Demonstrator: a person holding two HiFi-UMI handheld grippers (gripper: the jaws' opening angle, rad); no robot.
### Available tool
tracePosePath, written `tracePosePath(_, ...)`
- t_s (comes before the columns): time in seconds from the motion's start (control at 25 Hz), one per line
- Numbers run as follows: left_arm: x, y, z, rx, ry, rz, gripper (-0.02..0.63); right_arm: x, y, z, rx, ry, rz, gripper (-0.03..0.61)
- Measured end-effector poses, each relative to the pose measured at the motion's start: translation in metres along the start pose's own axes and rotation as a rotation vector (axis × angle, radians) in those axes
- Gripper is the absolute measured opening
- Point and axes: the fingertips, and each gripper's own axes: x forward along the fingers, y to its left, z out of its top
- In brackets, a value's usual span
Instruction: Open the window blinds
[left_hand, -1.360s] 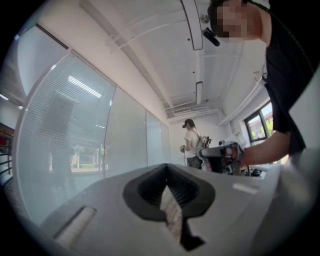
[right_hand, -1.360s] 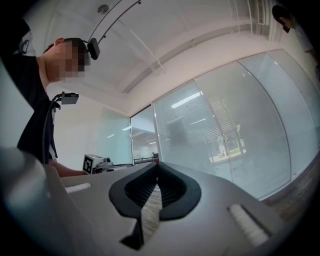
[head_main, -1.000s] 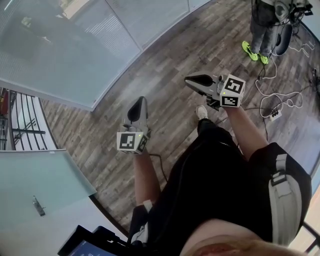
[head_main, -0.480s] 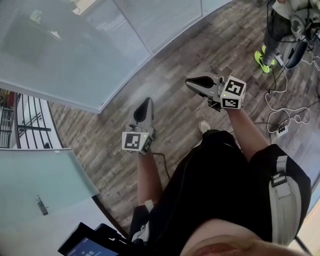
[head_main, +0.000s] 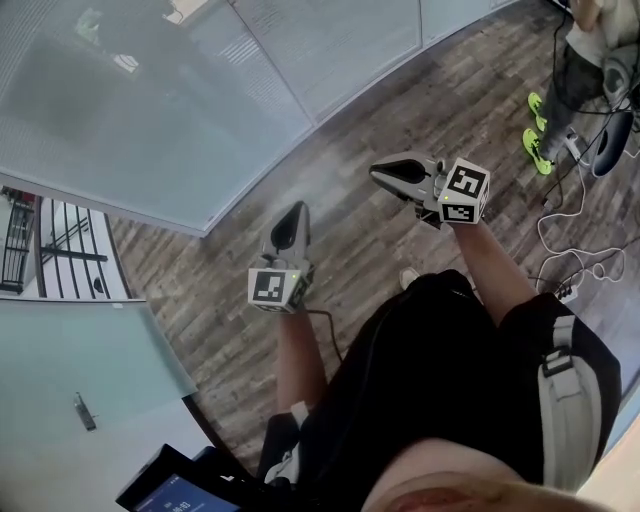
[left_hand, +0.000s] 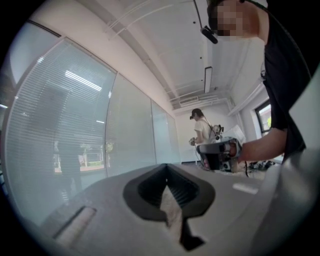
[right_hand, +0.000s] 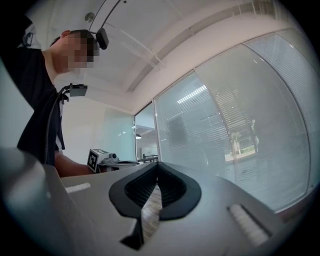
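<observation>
- Since prior frame: glazed wall fills more of head view, bystander (head_main: 590, 50) has slid to top-right corner. Wearer is closing on the wall with both tools carried ahead.
- Left tool (head_main: 293, 213): jaws pressed together, nothing between, only floor (head_main: 450, 80) seen through the gap behind the tips.
- Right tool (head_main: 383, 170): jaws pressed together, likewise empty. Held ahead of and to the right of left tool, well apart from it.
- Task item: blinds (head_main: 150, 100) hang lowered along the glazed wall, ahead-left of both tools. No contact yet.
- Step in hand (judgement): approach phase, task barely begun.
- Method rec.:
  - No cord, wand or knob can be made out in any view. Find the control before spreading a jaw.
  - Slats appear to sit behind glass, so don't reach for the slats themselves.
  - Keep the tools level and apart on approach, and stop short of the pane.
  - Use one tool on the control and hold the other clear.
  - Cables (head_main: 575, 215) lie on the floor to the right, so stay wall-side.
- Count:
  - tools: 2
  - marker cubes: 2, one per tool
  - bystanders: 1, with 2 green shoes (head_main: 540, 125)
  - glass panes in head view: 3 at least; exact no. unclear
</observation>
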Motion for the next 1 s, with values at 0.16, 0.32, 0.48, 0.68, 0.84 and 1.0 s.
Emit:
tracePosePath(0.16, 0.025, 0.007, -0.002, 0.028, 0.025, 0.008, 0.003, 0.004, -0.023, 0.002, -0.007, -0.004, 0.036, 0.006)
tracePosePath(0.32, 0.048, 0.016, -0.001, 0.006, 0.006, 0.025, 0.003, 0.008, -0.045, 0.0, 0.0, -0.015, 0.062, 0.006)
tracePosePath(0.48, 0.066, 0.016, -0.004, -0.04, 0.021, 0.029, 0.003, 0.009, -0.063, 0.0, 0.014, -0.027, 0.09, 0.006)
tracePosePath(0.68, 0.08, 0.018, -0.009, -0.02, 0.026, 0.05, 0.003, 0.01, -0.077, 0.002, 0.046, -0.061, 0.139, 0.006)
tracePosePath(0.84, 0.076, 0.028, -0.021, 0.041, 0.029, 0.061, 0.003, 0.019, -0.085, -0.002, 0.044, -0.051, 0.162, 0.006)
tracePosePath(1.0, 0.075, 0.036, -0.021, 0.015, 0.053, 0.08, 0.003, 0.026, -0.095, -0.005, 0.067, -0.058, 0.158, 0.006)
